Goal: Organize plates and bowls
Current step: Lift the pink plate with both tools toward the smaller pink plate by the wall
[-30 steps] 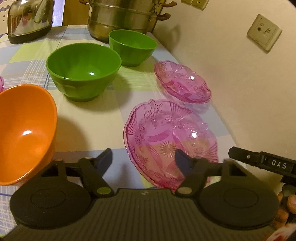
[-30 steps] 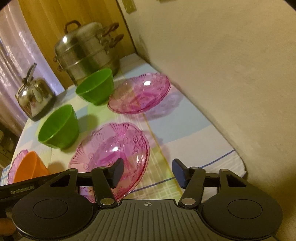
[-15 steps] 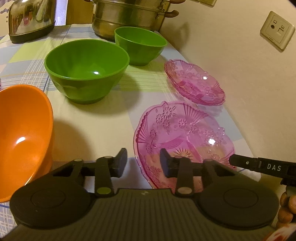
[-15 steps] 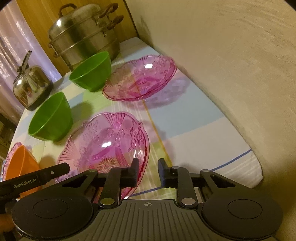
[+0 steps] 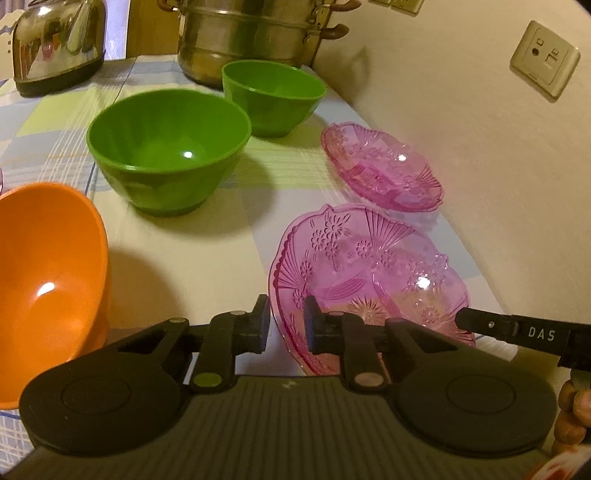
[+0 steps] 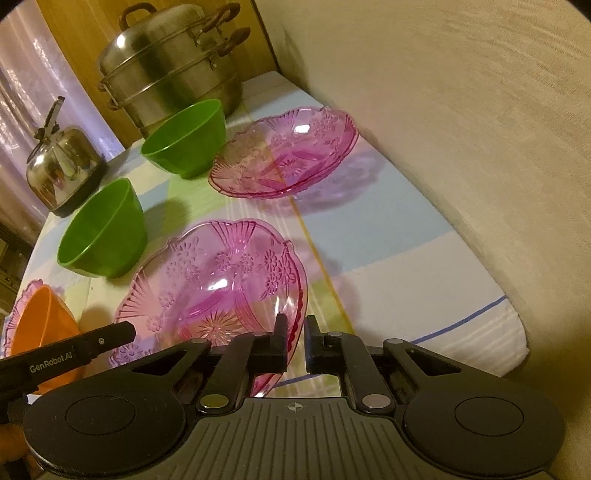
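Observation:
A pink glass plate point(image 5: 369, 266) point(image 6: 214, 280) with a flower pattern lies nearest on the checked tablecloth. My left gripper point(image 5: 287, 325) straddles its left rim, jaws closing, with a sliver of table showing between the left pad and the rim. My right gripper point(image 6: 295, 339) is shut on the right rim of the same plate. A second pink plate point(image 5: 380, 170) point(image 6: 284, 155) lies just beyond it by the wall. Two green bowls point(image 5: 166, 147) point(image 5: 273, 92) stand further back, and an orange bowl point(image 5: 44, 277) is at the near left.
A steel steamer pot point(image 5: 247, 33) and a kettle point(image 5: 55, 40) stand at the back of the table. The wall point(image 5: 480, 147) runs close along the right edge, with a socket point(image 5: 545, 59). Another pink plate point(image 6: 22, 302) peeks out behind the orange bowl.
Both grippers went from wide open to nearly together around the near pink plate's opposite rims. The right one also came down a little toward the plate.

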Tool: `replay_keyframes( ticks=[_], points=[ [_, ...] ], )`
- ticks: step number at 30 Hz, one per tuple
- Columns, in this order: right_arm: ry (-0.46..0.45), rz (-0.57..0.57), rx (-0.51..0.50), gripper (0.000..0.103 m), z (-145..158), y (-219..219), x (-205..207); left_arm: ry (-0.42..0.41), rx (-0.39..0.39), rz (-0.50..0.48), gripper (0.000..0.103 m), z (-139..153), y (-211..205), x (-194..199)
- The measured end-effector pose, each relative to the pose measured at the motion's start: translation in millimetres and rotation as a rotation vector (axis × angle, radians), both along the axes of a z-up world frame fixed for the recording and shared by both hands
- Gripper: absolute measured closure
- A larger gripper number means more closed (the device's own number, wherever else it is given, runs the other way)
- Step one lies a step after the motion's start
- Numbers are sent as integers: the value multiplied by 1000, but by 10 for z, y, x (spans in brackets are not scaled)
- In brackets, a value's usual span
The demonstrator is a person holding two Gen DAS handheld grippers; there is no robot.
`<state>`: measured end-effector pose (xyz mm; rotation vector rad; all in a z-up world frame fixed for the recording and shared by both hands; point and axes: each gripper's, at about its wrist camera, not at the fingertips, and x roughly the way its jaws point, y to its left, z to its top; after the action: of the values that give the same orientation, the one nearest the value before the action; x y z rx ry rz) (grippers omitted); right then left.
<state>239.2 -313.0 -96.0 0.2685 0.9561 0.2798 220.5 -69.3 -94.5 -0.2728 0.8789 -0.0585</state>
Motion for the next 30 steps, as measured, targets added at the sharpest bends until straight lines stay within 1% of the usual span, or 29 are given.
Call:
replay_keyframes(
  ticks=[8,12,19,24,30],
  points=[
    [-41,-30,0,95,265,-59,12,-34,10,-32,86,268,-88,146],
    [-66,-56,-6,95,420,-118,136,-61,-2,-44,86,414,-145,347],
    [-106,-75,-41,94,540,-227,496,-109,-3,-58,86,591,-239,835],
    [-139,-75,-93,94,579,-181,758,-122,3,-69,86,613,-307,1236],
    [-158,-106,-135,94,507,-125,1063,-101,-3,-72,86,459,-315,1650]
  ],
)
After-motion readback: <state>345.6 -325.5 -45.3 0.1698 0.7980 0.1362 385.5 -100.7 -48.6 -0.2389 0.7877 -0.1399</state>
